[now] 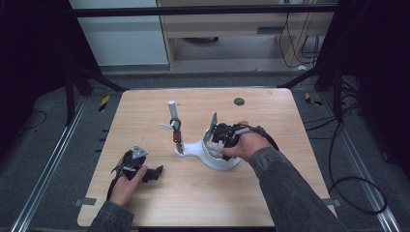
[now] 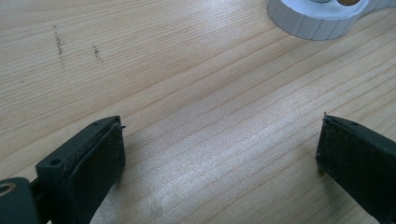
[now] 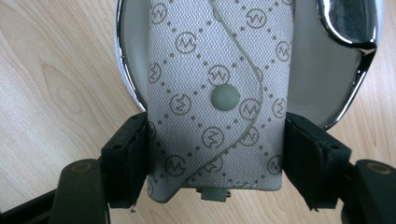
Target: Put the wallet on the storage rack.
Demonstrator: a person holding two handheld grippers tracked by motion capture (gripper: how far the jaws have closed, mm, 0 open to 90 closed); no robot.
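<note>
On the light wooden table, a white plastic stand with a round ribbed base sits near the middle, slightly right. A white upright post with dark keys hanging from it stands just left of that base. The right gripper is over the base, a grey patterned fabric key pouch between its jaws, above a chrome-rimmed dish. The left gripper lies near the front left, well apart from the stand.
</note>
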